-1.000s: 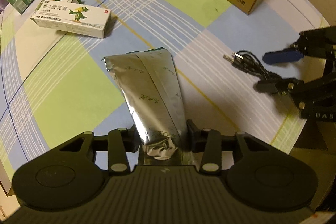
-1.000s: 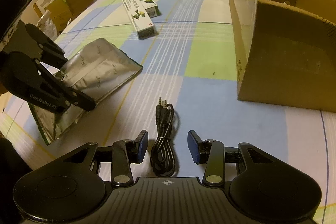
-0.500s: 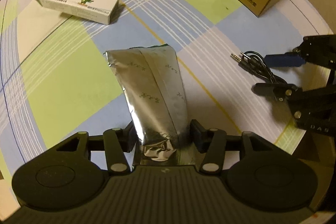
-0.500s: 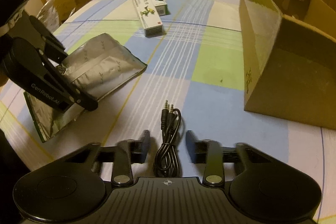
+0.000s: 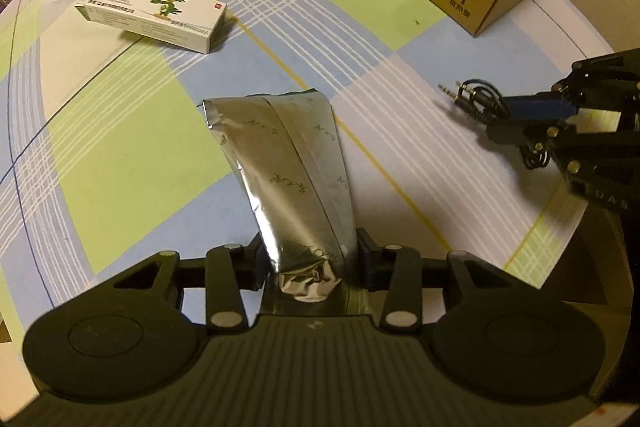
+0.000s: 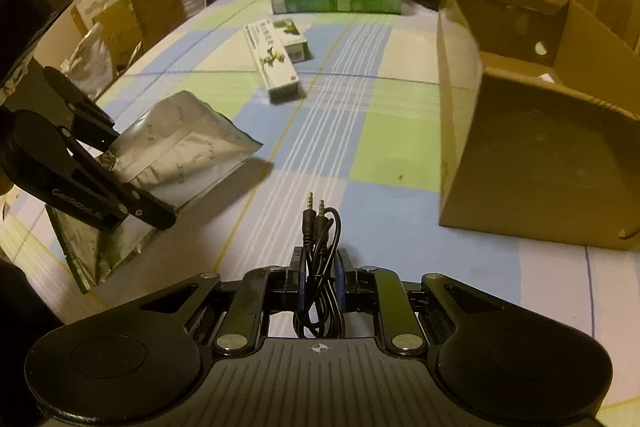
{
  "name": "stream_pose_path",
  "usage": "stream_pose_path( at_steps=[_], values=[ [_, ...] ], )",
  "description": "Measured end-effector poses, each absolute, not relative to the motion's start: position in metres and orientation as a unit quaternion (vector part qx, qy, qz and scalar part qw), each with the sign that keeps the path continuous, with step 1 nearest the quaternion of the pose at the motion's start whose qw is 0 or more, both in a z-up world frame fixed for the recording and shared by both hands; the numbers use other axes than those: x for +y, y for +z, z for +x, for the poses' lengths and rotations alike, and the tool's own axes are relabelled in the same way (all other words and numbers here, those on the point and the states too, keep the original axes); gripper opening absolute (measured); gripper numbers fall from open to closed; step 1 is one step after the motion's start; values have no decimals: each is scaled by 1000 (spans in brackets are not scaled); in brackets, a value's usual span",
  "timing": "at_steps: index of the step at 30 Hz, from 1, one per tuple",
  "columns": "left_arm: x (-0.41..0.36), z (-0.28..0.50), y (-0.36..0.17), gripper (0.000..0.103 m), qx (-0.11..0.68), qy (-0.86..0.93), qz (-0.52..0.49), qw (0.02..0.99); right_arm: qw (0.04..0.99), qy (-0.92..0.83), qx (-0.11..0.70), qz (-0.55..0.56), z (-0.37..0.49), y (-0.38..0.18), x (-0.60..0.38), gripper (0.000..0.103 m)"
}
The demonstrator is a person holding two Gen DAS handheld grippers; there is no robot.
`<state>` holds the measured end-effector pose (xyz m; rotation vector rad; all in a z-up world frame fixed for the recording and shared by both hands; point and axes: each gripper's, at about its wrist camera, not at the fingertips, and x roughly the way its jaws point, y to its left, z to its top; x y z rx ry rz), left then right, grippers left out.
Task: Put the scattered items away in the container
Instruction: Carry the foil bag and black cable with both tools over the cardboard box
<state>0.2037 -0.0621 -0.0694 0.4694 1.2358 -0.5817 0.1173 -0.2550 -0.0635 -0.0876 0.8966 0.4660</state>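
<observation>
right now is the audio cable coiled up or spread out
Coiled: the audio cable is bunched in loops between the right gripper's shut pads, both plugs poking out.

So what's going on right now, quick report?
Left gripper shut on foil pouch. Right gripper shut on audio cable. Cardboard box open, nothing blocking the way.

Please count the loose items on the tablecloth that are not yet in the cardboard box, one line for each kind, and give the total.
Silver foil pouch: 1
Black audio cable: 1
White medicine carton: 1
Total: 3
</observation>
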Motion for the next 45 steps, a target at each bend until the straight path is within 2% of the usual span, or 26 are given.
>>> stream_pose_path(
  at_steps=[26, 45],
  values=[
    [-92, 185, 22, 37, 516, -337, 181, 766, 912, 193, 362, -7, 85, 7, -290, 11],
    [-137, 184, 44, 37, 496, -361, 209, 762, 927, 165, 336, 6, 92, 34, -325, 11]
  ],
)
